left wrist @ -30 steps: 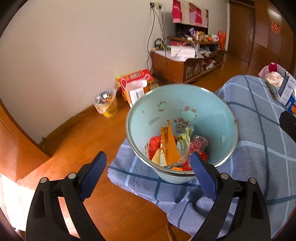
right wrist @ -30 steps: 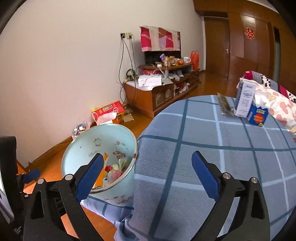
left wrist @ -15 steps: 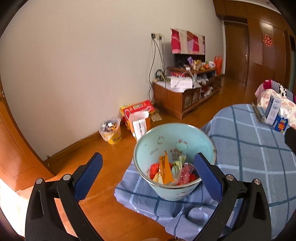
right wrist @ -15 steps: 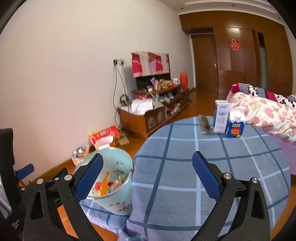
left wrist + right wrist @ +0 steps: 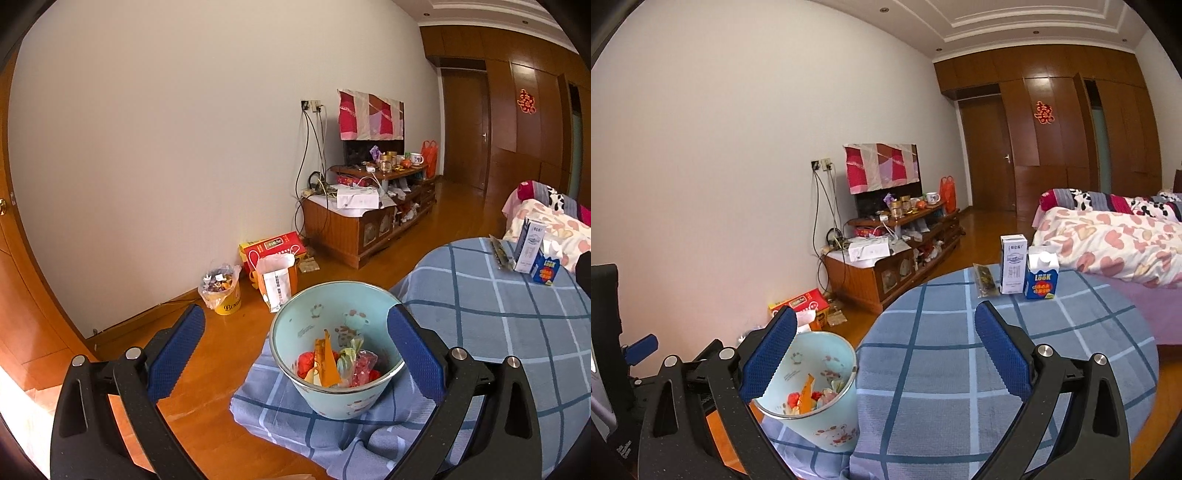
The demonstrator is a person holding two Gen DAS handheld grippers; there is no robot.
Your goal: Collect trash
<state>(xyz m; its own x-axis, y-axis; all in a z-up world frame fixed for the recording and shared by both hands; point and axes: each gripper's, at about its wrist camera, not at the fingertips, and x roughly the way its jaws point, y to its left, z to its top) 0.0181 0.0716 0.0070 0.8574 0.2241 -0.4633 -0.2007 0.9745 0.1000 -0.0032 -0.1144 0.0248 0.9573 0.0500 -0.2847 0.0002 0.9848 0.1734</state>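
Observation:
A pale blue trash bin [image 5: 343,400] stands on the floor on the hanging edge of a blue checked tablecloth [image 5: 517,332]. It holds colourful wrappers [image 5: 338,365]. My left gripper [image 5: 295,354] is open and empty, above and in front of the bin. My right gripper [image 5: 884,349] is open and empty over the cloth-covered table [image 5: 960,350], with the bin [image 5: 820,413] at its lower left. At the table's far edge stand a white carton [image 5: 1013,264], a blue carton [image 5: 1041,278] and a dark flat packet [image 5: 985,280].
A wooden TV cabinet [image 5: 365,218] with clutter stands against the wall. A red box [image 5: 273,249], a white bag [image 5: 277,282] and a small yellow bin with a bag [image 5: 221,290] sit on the wood floor. A bed with a heart-print quilt [image 5: 1108,240] lies at the right.
Both grippers have pulled up and back from the bin and table; the bin looks smaller and more of the room shows. Both stay open and empty.

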